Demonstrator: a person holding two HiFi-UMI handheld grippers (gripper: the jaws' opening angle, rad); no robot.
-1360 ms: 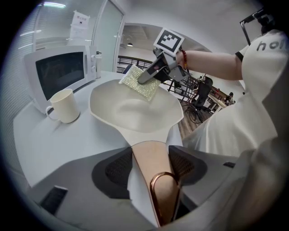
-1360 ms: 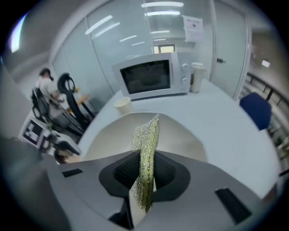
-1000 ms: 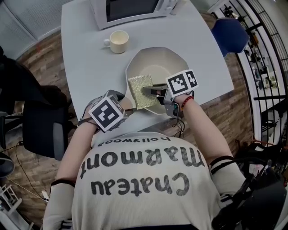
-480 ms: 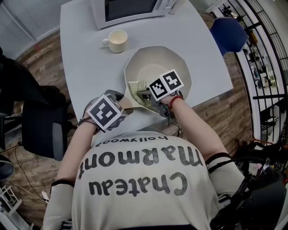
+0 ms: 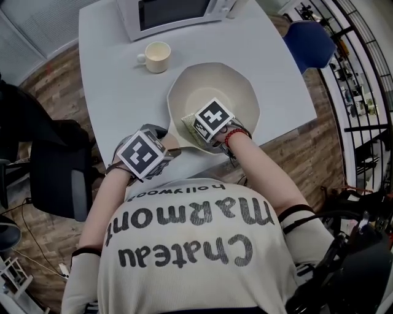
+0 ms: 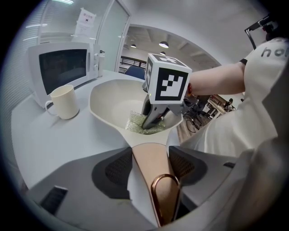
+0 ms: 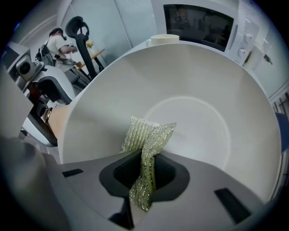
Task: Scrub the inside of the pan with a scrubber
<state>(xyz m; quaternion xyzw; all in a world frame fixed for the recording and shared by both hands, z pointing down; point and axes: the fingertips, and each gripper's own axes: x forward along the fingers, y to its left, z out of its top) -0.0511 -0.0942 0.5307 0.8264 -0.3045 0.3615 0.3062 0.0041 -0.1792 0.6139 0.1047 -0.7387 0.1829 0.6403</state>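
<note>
Head view: the pan (image 5: pixel 212 83) sits on the grey table (image 5: pixel 110 86) near my edge, with its handle pointing back toward me. A mug (image 5: pixel 156 56) stands beyond the pan's far-left rim, apart from it. A microwave (image 5: pixel 175 12) is at the back of the table.

Left gripper view: my left gripper (image 6: pixel 150 151) has its fingers clamped on the pan's tan handle (image 6: pixel 151 162), one pad against each side. The copper loop (image 6: pixel 165 176) at the handle's end lies between the jaws, nearer the camera.

Right gripper view: my right gripper (image 7: pixel 145 158) points down into the pan. Its fingers are closed together on the scrubber (image 7: pixel 146 133), a green-silver mesh pad pinched along a fold. The free end fans out ahead of the fingertips and lies against the pan's sloping inner wall on the handle side, short of the flat round bottom.
</note>
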